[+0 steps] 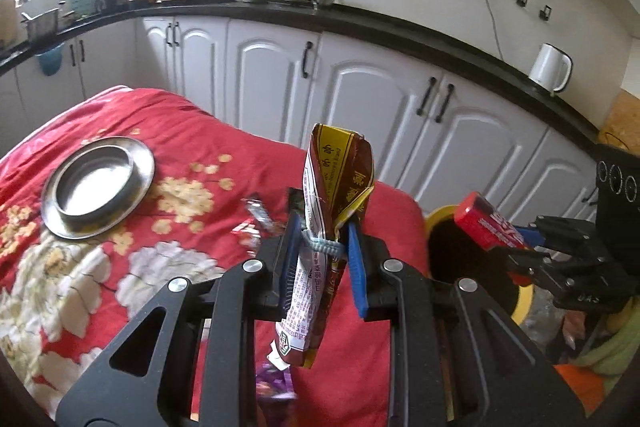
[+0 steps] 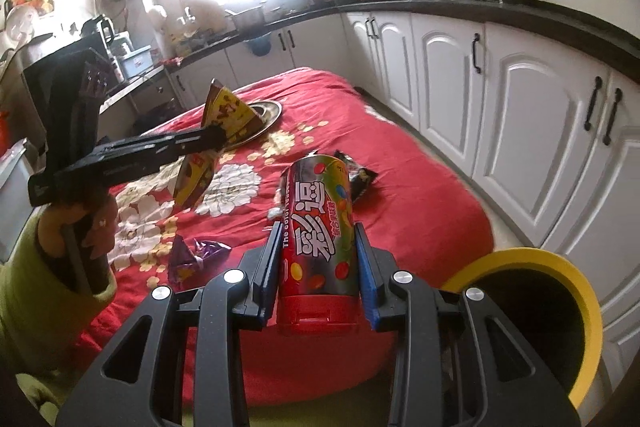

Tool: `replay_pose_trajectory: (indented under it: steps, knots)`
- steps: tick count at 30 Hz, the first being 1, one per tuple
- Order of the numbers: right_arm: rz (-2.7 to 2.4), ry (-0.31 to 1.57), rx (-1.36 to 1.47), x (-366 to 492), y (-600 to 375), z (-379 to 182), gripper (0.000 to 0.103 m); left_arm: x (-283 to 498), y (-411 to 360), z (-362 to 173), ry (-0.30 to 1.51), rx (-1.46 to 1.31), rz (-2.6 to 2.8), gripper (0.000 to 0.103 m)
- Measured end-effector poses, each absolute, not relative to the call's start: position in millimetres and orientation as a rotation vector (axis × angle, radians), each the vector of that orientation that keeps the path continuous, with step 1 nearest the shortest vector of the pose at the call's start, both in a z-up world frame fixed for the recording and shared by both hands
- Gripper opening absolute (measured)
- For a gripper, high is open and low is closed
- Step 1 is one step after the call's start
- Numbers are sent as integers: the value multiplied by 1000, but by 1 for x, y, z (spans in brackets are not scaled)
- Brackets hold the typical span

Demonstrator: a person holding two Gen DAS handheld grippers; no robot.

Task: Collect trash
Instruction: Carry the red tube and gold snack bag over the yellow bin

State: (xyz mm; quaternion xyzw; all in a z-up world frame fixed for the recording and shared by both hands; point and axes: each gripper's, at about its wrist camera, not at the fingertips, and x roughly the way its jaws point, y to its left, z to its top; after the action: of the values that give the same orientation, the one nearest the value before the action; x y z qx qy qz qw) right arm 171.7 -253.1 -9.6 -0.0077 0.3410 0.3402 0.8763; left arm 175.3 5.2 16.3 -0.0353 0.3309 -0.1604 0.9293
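Note:
My left gripper (image 1: 322, 223) is shut on a brown and yellow snack wrapper (image 1: 336, 183) and holds it upright above the red floral tablecloth (image 1: 192, 147). It also shows in the right wrist view (image 2: 218, 137), with the wrapper (image 2: 224, 111). My right gripper (image 2: 316, 231) is shut on a red candy tube (image 2: 316, 227), which also shows in the left wrist view (image 1: 486, 223) over the yellow-rimmed bin (image 1: 444, 251). The bin (image 2: 520, 263) stands at the table's right edge. A purple wrapper (image 2: 196, 255), a dark wrapper (image 2: 358, 179) and a small wrapper (image 1: 256, 215) lie on the cloth.
A steel plate (image 1: 98, 183) sits on the cloth at the left. White cabinets (image 1: 360, 83) under a black counter run behind the table. A white kettle (image 1: 550, 67) stands on the counter.

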Motion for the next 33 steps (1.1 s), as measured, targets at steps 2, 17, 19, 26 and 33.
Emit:
replay_pose_trajectory:
  steps: [2,17,19,26,33]
  knots:
    - [691,704,-7,169,-261,-8,32,173,-3,16,681,-77,-347,16]
    - [547,668,94,164,-329,-7,32,165,-72,12,715,-15,-468,16]
    - [533,665,104,164,-335,-8,32,165,-82,10,720,-3,-482,16]
    - [471,658,142,162,-362,-11,32,164,-111,3,739,40,-523,16]
    - [421,664,183,163,-386,-18,32,164,-136,-7,762,70,-567,16]
